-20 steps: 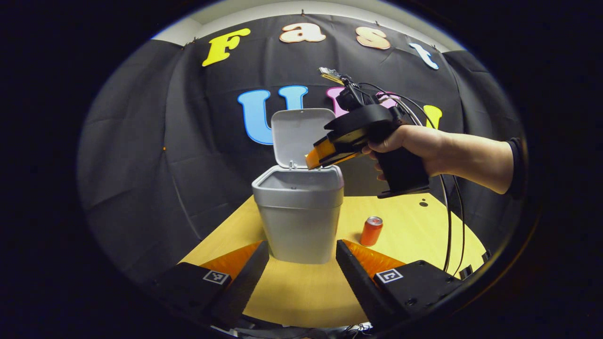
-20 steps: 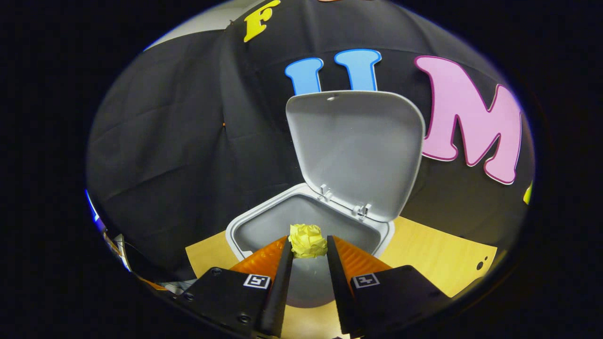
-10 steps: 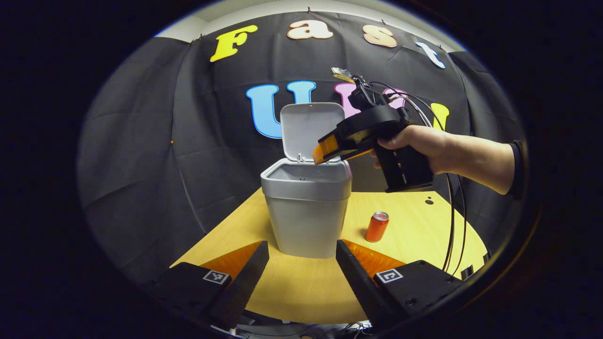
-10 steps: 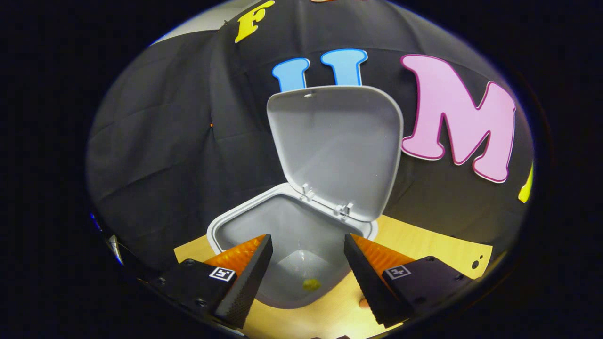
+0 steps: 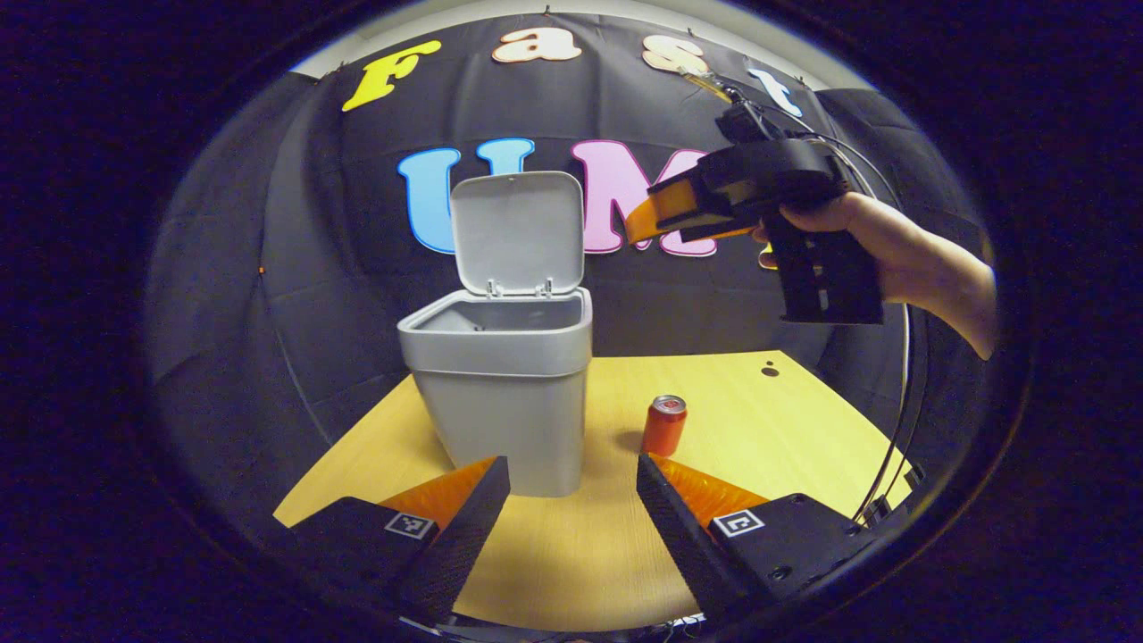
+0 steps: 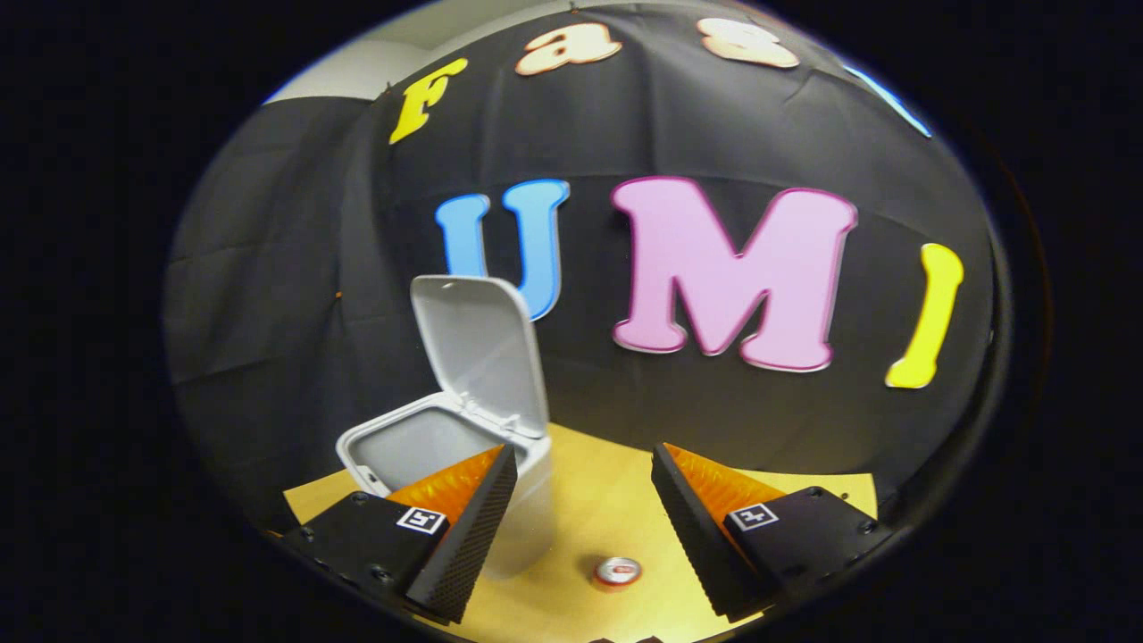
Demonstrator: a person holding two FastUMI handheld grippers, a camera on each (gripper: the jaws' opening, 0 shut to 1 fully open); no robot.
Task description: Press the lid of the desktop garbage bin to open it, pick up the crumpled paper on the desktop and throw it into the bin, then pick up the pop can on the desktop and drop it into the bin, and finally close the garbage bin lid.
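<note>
Left gripper view has the garbage bin point(image 5: 500, 393) standing on the yellow surface point(image 5: 759, 438) with its lid point(image 5: 516, 230) tipped upright, so the mouth is free for a drop. The pop can point(image 5: 663, 425) stands upright just to the bin's right, apart from it. The left claw point(image 5: 571, 500) hangs low near the surface, spread wide and empty, apparently just waiting. The right claw point(image 5: 656, 214), held by a hand point(image 5: 893, 259), is high above the can; in the right gripper view this right claw point(image 6: 585, 487) is wide apart with nothing in it, the can's top point(image 6: 616, 572) below between its fingers, likely lined up for the pickup. The crumpled paper can't be made out
</note>
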